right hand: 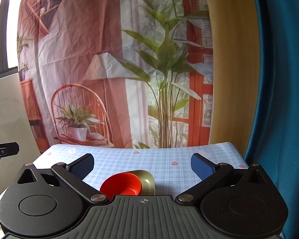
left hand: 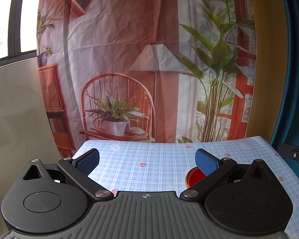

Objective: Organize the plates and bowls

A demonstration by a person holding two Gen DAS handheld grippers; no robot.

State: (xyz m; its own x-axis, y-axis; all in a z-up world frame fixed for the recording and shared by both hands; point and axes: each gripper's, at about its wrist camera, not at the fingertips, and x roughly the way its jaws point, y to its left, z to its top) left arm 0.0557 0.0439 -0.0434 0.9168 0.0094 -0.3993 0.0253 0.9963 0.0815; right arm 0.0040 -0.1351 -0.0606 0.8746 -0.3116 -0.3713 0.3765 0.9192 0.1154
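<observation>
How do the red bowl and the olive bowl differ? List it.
Colour: the red bowl is bright orange-red, the olive bowl dull olive green. Position: in the right wrist view the red bowl sits in front, overlapping the olive bowl behind it. Visibility: the red bowl's inside shows, the olive bowl's mostly hidden. Both rest on the checked tablecloth.

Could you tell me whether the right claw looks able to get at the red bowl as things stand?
Probably yes. The right claw is open and holds nothing, and the red bowl sits just below it on the table, nested against an olive bowl, with nothing between them.
</observation>
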